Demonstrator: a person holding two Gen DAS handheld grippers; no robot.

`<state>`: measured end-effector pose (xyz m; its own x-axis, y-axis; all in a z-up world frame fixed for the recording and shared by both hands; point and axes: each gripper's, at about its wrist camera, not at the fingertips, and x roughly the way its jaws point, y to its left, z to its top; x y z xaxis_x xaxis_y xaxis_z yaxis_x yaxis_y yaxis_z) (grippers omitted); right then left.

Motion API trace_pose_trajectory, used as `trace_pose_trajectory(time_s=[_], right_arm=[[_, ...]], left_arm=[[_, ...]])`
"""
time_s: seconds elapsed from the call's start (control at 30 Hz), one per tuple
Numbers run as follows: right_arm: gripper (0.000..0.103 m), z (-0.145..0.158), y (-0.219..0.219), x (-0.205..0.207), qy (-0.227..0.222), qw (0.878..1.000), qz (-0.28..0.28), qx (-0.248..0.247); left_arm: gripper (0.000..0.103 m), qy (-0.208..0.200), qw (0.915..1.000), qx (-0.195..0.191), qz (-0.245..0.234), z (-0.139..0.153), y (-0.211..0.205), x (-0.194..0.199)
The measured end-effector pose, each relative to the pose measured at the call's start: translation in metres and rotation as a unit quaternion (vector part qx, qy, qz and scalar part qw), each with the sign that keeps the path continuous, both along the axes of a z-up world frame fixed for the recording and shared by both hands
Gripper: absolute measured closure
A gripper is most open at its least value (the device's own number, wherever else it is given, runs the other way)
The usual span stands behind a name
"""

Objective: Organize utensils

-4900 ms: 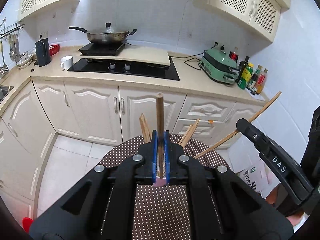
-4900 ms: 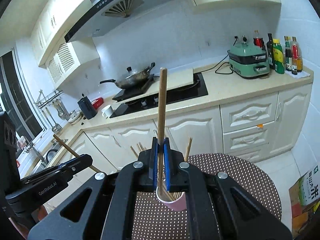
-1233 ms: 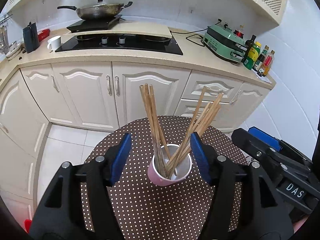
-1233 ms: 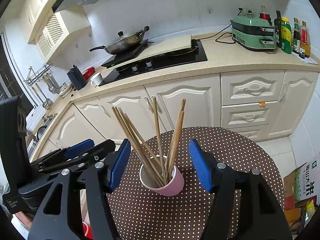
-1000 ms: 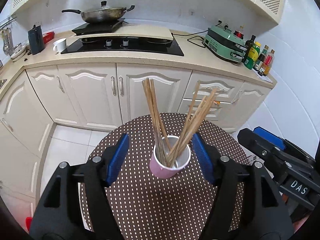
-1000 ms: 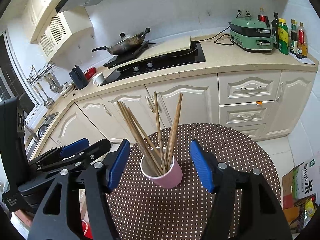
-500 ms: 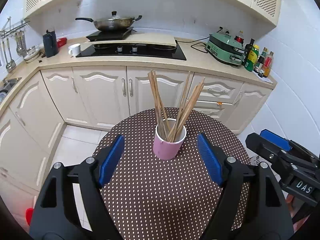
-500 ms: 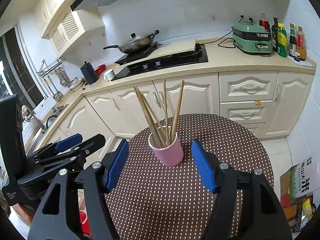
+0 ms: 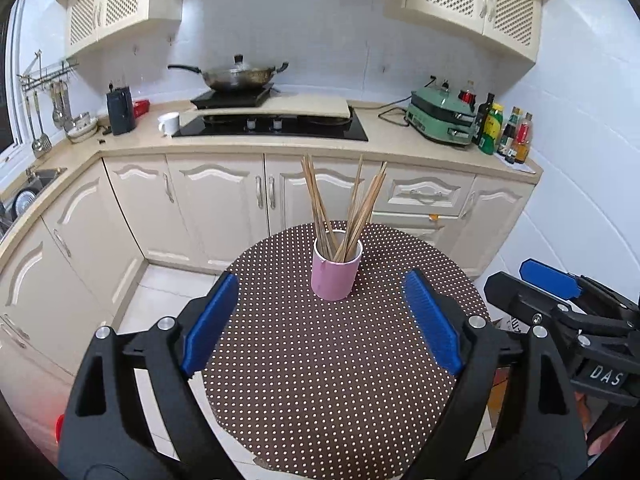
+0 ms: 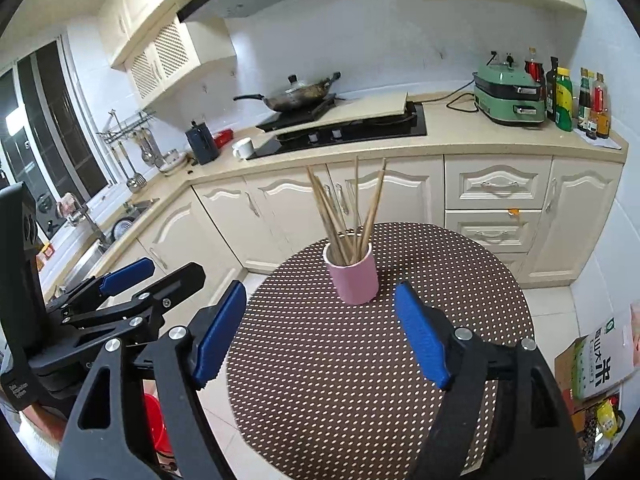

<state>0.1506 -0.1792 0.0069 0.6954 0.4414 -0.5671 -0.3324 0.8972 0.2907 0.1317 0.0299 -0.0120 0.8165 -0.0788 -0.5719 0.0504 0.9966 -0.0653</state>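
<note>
A bundle of wooden chopsticks [image 9: 344,208] stands upright in a pink cup [image 9: 336,270], long axes close to vertical, tips fanning up and outward: one cluster leans left, the other leans right. The cup sits upright on a round table [image 9: 320,380] covered in brown cloth with white dots, toward the table's far side, in front of cream kitchen cabinets. Nearer the camera, the left gripper [image 9: 320,320] hangs over the table, angled down toward the cup, well short of it; its blue-padded jaws have just been opening and stand wide apart with nothing between them but bare tablecloth. The right gripper [image 10: 320,328] is in a like pose, tilted down at the cup from the right, its jaws also just opened wide and holding nothing. Each gripper shows at the edge of the other's view, side by side, clear of cup and chopsticks.
</note>
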Motion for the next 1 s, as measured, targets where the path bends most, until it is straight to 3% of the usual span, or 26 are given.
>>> trace_pose_trajectory(time_s=[0.37,0.47,0.67,1.0], right_arm=[[0.021,0.034,0.011,-0.072,-0.031,0.999,-0.016,-0.001],[0.019,0.047,0.012,-0.097,-0.047,0.999,-0.021,-0.001],[0.019,0.072,0.012,-0.141,-0.071,0.997,-0.022,0.004],[0.019,0.109,0.004,-0.190,-0.122,0.992,-0.039,0.010]], left_arm=[[0.016,-0.023,0.9996,0.012,-0.008,0.033,0.006,-0.070],[0.016,-0.031,0.9989,0.035,-0.004,0.047,0.003,-0.096],[0.016,-0.053,0.9985,0.009,-0.004,0.075,0.009,-0.143],[0.013,-0.119,0.9927,0.014,0.012,0.118,0.006,-0.203]])
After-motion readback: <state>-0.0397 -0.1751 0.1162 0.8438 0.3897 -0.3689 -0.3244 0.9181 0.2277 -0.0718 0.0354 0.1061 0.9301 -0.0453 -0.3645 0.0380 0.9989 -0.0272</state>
